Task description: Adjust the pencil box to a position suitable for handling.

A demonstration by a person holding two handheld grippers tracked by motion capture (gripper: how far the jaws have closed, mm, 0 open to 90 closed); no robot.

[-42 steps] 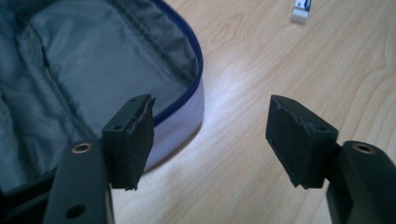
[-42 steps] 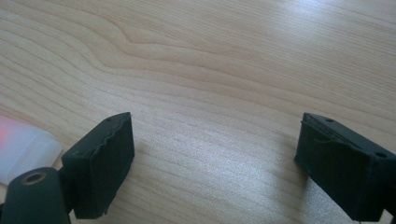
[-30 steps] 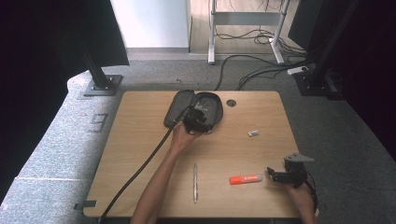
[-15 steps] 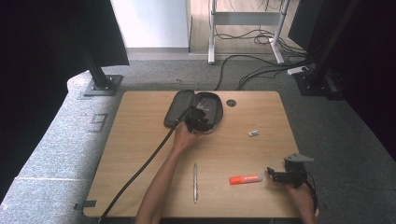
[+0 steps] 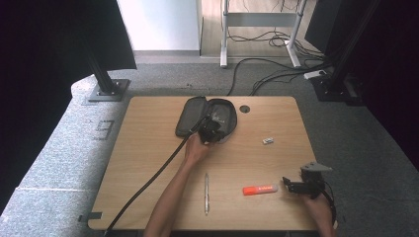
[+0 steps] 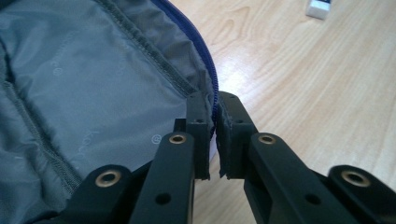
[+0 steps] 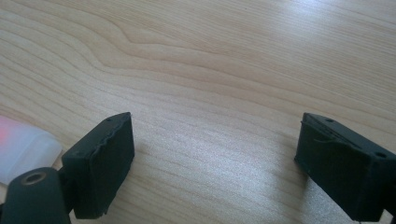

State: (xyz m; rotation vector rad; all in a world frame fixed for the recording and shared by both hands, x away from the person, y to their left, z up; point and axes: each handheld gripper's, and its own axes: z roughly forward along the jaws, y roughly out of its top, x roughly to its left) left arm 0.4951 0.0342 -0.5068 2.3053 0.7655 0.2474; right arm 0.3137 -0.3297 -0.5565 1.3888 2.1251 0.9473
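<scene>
My left gripper (image 6: 212, 140) has just closed, pinching the open grey fabric pencil case's (image 5: 222, 116) blue-zipped rim by the wooden table's (image 5: 148, 148) far edge; my right gripper (image 7: 212, 168) idles, jaws spread.

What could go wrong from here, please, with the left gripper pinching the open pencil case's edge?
1. The left gripper, its jaws just closed, grips only the thin zipper rim of the pencil case; it may slip out.
2. Pulling could drag the whole case across the table instead of holding it open.
</scene>
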